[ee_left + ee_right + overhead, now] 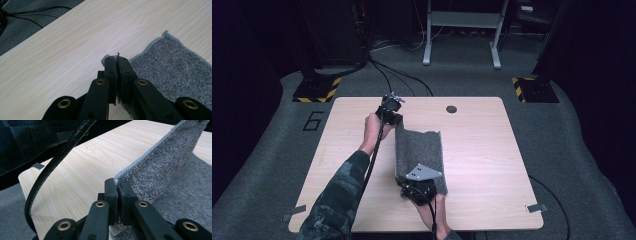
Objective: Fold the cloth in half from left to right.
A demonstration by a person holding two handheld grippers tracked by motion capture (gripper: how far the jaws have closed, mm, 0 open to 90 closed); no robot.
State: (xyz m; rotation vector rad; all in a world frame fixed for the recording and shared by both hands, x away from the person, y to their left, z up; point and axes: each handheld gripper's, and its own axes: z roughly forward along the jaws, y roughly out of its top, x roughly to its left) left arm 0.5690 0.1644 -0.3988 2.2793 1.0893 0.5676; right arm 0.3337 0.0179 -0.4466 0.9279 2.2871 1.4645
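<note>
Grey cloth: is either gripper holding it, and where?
Both. The left gripper pinches a far corner of the grey cloth; the right gripper pinches its near corner at the stitched edge.

Dark camouflage sleeve [337,200]; black left gripper [116,60] with brass-ringed screws, ribbed black cable [47,173], right gripper [117,182] bearing a grey plate.

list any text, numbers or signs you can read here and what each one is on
"6": a large dark numeral on the grey carpet floor, left of the wooden table.
Yellow-and-black hazard stripes, no words, on the two black floor bases beyond the table.
Grey cloth, left gripper and right gripper: no readable lettering.
</note>
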